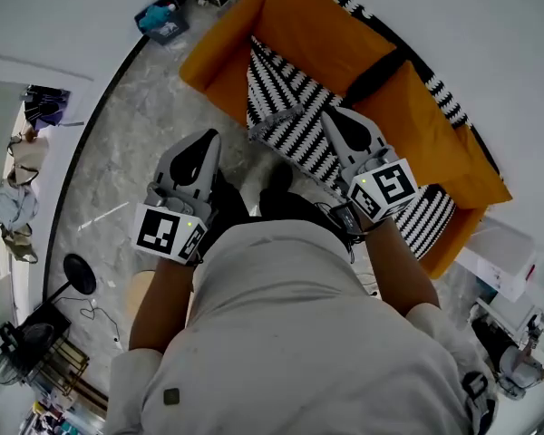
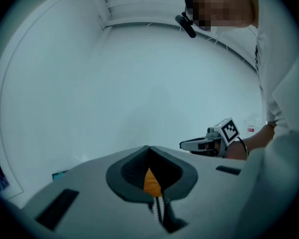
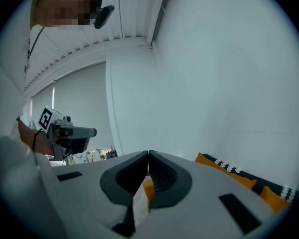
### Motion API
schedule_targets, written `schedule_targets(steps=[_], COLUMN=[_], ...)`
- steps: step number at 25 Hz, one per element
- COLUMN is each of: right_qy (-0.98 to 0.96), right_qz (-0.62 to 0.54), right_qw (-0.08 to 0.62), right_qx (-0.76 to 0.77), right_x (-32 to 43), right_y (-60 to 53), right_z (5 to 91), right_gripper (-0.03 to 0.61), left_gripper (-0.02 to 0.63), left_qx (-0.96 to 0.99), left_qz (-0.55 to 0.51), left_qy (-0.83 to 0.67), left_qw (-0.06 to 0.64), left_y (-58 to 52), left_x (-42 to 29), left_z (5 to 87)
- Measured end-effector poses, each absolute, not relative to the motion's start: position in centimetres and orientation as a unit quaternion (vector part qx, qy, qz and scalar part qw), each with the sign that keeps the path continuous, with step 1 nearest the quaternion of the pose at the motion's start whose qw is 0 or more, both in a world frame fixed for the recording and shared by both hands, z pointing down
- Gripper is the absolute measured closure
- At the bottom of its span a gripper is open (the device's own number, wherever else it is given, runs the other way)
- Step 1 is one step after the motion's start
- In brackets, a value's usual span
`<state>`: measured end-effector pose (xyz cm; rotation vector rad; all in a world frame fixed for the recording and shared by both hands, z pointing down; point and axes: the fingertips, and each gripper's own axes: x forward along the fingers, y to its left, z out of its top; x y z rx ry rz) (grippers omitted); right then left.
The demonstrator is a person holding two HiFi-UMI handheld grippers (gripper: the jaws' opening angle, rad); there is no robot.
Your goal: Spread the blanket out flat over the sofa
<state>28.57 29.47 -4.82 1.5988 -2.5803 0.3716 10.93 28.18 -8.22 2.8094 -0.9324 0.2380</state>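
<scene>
1. Your left gripper (image 1: 207, 140) sits at 11 o'clock in the head view, above the grey floor (image 1: 145, 107). Its jaws are pressed together with nothing between them.
2. Your right gripper (image 1: 331, 118) sits at 1 o'clock, its tips over the near edge of the blanket (image 1: 295, 107). Its jaws are likewise closed and empty. No view shows whether it touches the cloth.
3. The black-and-white zigzag blanket lies along the seat of the orange sofa (image 1: 317, 34), running from 12 towards 3 o'clock. The orange backrest and arm show around it.
</scene>
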Motion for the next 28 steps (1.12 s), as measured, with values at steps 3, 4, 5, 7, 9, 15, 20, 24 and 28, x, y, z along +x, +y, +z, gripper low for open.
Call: schedule_targets(steps=[3, 4, 5, 7, 9, 15, 20, 24, 28], right_qy=[-0.836, -0.834, -0.831, -0.824, -0.815, -0.797, -0.778, -0.768, -0.753], right_qz=[0.137, 0.142, 0.147, 0.153, 0.165, 0.190, 0.225, 0.256, 0.293], right_qw=[0.048, 0.048, 0.050, 0.057, 0.068, 0.109, 0.148, 0.160, 0.179], right_qx=[0.529, 0.531, 0.534, 0.542, 0.551, 0.564, 0.568, 0.565, 0.561], right_x=[29.4, 29.6, 29.8, 30.1, 30.4, 31.4, 32.0, 32.7, 33.0], right_y=[28.8, 28.5, 28.0, 26.6, 25.5, 23.2, 21.8, 20.6, 20.0], right_z=[-3.4, -2.8, -2.0, -0.3, 1.8, 9.7, 17.8, 23.7, 30.3], right_gripper=[0.551, 0.551, 0.551, 0.551, 0.551, 0.549, 0.546, 0.546, 0.533], left_gripper=[0.604, 0.604, 0.604, 0.604, 0.604, 0.604, 0.604, 0.604, 0.604], left_qx=[0.943, 0.943, 0.944, 0.947, 0.949, 0.955, 0.955, 0.951, 0.946], left_qz=[0.083, 0.084, 0.084, 0.087, 0.096, 0.130, 0.158, 0.183, 0.201], left_qy=[-0.308, -0.305, -0.300, -0.291, -0.278, -0.234, -0.204, -0.190, -0.185], left_qw=[0.099, 0.102, 0.104, 0.106, 0.110, 0.130, 0.147, 0.157, 0.173], left_y=[27.3, 27.0, 26.5, 25.3, 24.1, 20.8, 18.6, 16.7, 15.2], left_x=[11.2, 11.3, 11.3, 11.3, 11.2, 12.9, 13.6, 14.2, 14.1], left_z=[-7.2, -6.8, -6.4, -5.3, -3.8, 3.1, 8.7, 13.6, 18.3])
